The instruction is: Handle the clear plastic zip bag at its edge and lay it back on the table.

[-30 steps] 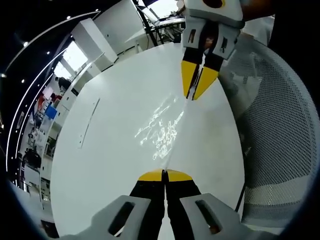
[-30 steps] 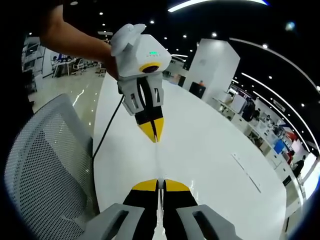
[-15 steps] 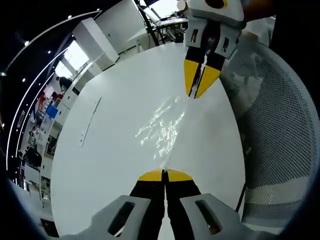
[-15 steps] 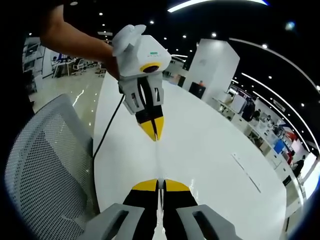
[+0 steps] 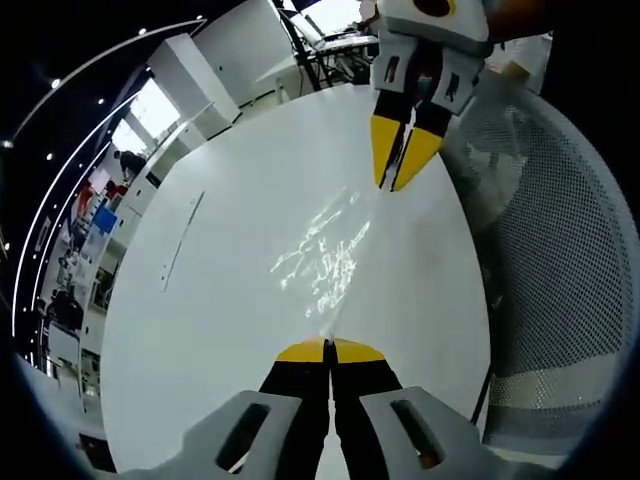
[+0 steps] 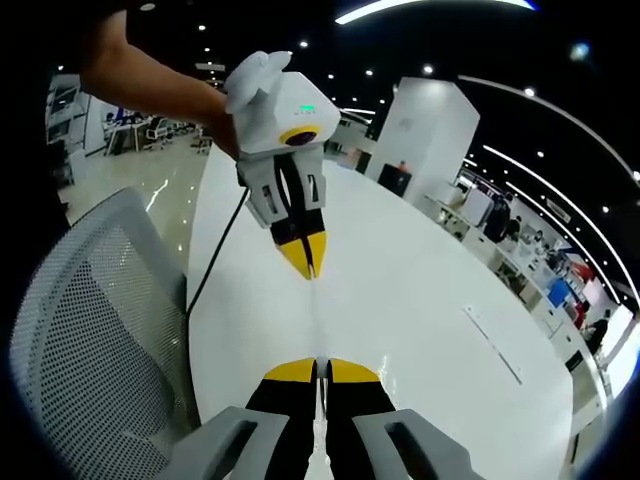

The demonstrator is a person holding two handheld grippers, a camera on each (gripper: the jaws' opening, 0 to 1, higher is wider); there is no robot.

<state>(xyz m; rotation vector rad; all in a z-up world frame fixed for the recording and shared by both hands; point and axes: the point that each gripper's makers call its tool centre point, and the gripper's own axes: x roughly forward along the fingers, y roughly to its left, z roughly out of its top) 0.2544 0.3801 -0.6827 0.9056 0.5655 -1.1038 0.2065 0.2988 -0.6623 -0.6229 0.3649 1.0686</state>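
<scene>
Zip bag (image 5: 325, 255) between two clamped hand-held grippers

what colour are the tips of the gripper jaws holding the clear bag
Yellow on black, clearest on the right gripper in the left gripper view, pinching the clear plastic zip bag.

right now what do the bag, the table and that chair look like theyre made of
Bag: thin clear plastic film, glossy, with crinkled white glints. Table: smooth white top, probably laminate, faintly reflective. Chair: pale woven mesh, see-through holes, on a light frame.
</scene>
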